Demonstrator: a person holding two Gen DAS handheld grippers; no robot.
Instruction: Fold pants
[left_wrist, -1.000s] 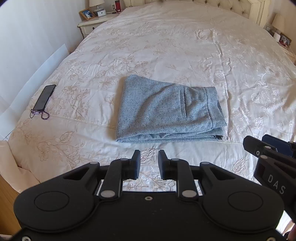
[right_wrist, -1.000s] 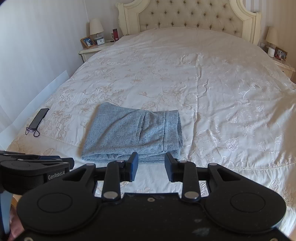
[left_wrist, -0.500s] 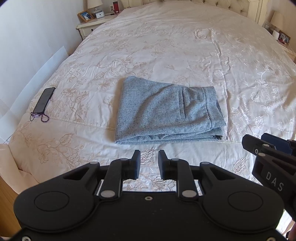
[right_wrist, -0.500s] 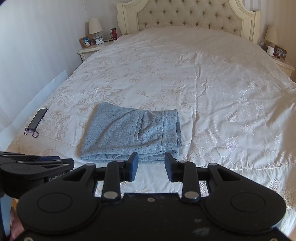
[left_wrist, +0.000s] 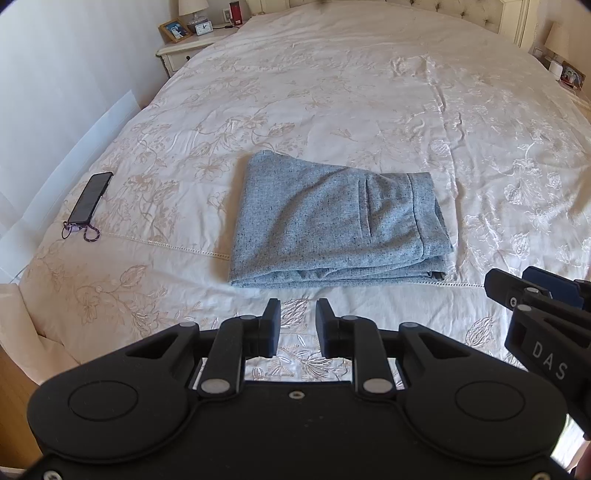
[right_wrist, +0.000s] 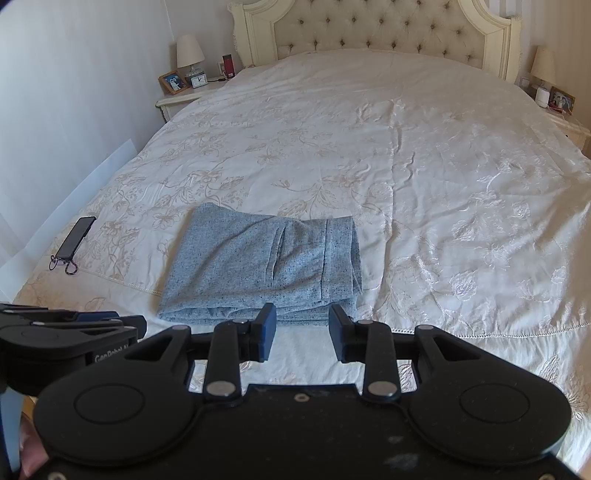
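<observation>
You are holding the left gripper (left_wrist: 297, 328) and the right gripper (right_wrist: 302, 332) side by side above the near edge of the bed (right_wrist: 443, 155), both with jaws standing apart on nothing, while the grey pants (left_wrist: 332, 225) are lying folded just beyond them, a phone (left_wrist: 90, 197) well apart to their left.

Big bed (right_wrist: 424, 155) with a cream flowery cover and a soft buttoned headboard (right_wrist: 373, 33). Little bedside table (right_wrist: 184, 99) with a lamp (right_wrist: 190, 53), clock and photo on the left. Another lamp (right_wrist: 543, 66) on the right. White wall (right_wrist: 74, 92). Sunny.
</observation>
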